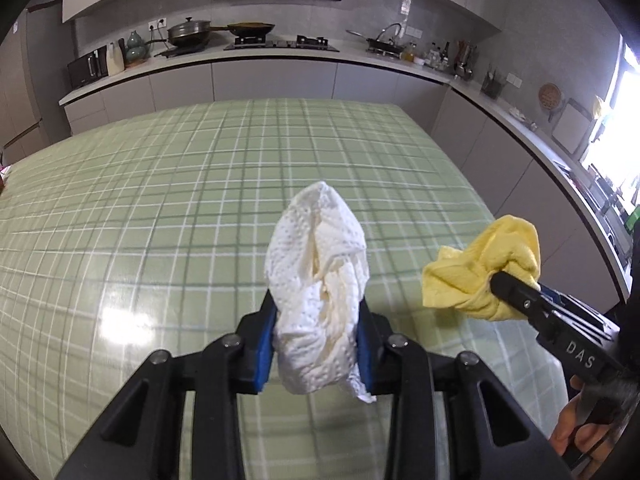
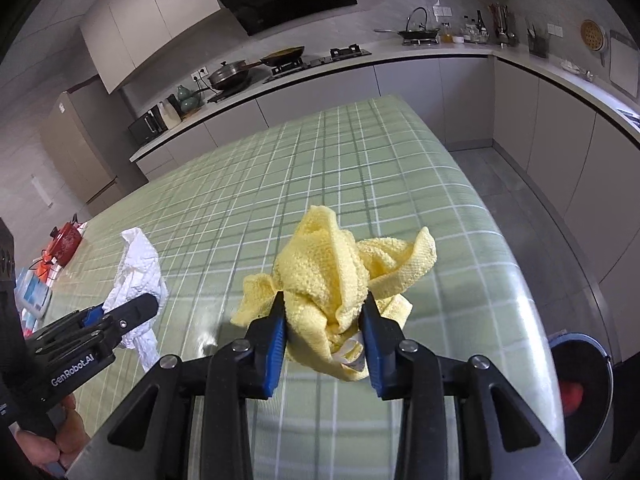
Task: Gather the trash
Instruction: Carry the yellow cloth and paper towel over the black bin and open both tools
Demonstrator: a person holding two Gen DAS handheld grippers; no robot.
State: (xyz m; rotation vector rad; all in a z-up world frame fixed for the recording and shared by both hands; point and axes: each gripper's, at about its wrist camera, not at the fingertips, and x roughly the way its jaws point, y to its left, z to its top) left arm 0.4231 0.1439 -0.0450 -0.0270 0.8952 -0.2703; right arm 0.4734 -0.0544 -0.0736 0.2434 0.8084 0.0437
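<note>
My left gripper (image 1: 316, 320) is shut on a crumpled white paper towel (image 1: 318, 280) and holds it above the green checked table (image 1: 160, 200). My right gripper (image 2: 325, 320) is shut on a crumpled yellow cloth (image 2: 328, 276), also held above the table. In the left wrist view the right gripper (image 1: 500, 280) with the yellow cloth (image 1: 480, 264) is to the right. In the right wrist view the left gripper (image 2: 138, 312) with the white towel (image 2: 138, 268) is to the left. A round bin (image 2: 580, 392) with something red inside stands on the floor beside the table's right edge.
Red items (image 2: 66, 242) and small boxes (image 2: 34, 296) lie at the table's far left end. A kitchen counter (image 1: 280, 60) with stove, pans and bottles runs behind and along the right wall. Grey floor (image 2: 500, 176) lies between table and cabinets.
</note>
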